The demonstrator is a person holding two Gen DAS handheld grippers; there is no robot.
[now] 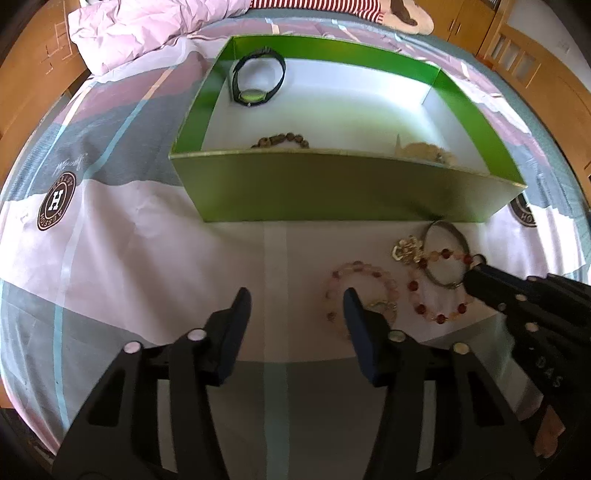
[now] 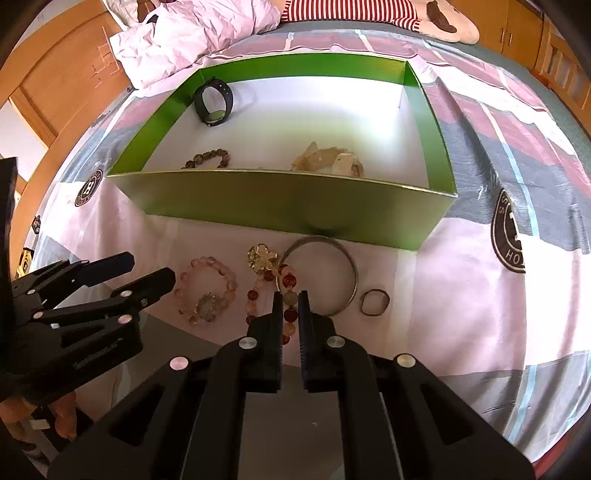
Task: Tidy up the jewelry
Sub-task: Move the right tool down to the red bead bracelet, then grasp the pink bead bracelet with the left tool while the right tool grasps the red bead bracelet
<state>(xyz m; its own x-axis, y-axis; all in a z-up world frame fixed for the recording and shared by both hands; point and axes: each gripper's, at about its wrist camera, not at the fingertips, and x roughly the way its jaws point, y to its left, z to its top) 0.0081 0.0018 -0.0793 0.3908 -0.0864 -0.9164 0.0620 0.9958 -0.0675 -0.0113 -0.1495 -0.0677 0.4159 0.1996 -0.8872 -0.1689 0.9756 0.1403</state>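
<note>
A bed covered by a patchwork sheet (image 1: 122, 236) in pink, grey and white, printed with round brown logos, fills both views, with a crumpled pink quilt (image 1: 147, 29) bunched at its far end. On the sheet stands a green open box (image 2: 288, 206) with a white floor. Inside it a dark wristwatch (image 2: 214, 101) sits in the far left corner, a brown bead bracelet (image 2: 208, 157) lies against the near wall, and a pale stone bracelet (image 2: 328, 160) lies to its right, also near that wall. In front of the box, on the sheet, the remaining jewelry lies close together: a thin metal bangle (image 2: 349, 275), a red and amber bead bracelet (image 2: 286, 286) overlapping the bangle's left side, a pink bead bracelet (image 2: 207, 291) to the left of that, a gold flower-shaped brooch (image 2: 262, 258) touching the red beads at their far end, and a small dark ring (image 2: 375, 302) just right of the bangle. The right gripper (image 2: 288, 295) is clenched on the red and amber bracelet, beads showing between its narrow fingers. The left gripper (image 1: 295, 299) hangs released over the sheet, one finger over the pink bracelet, nothing between its fingers.
</note>
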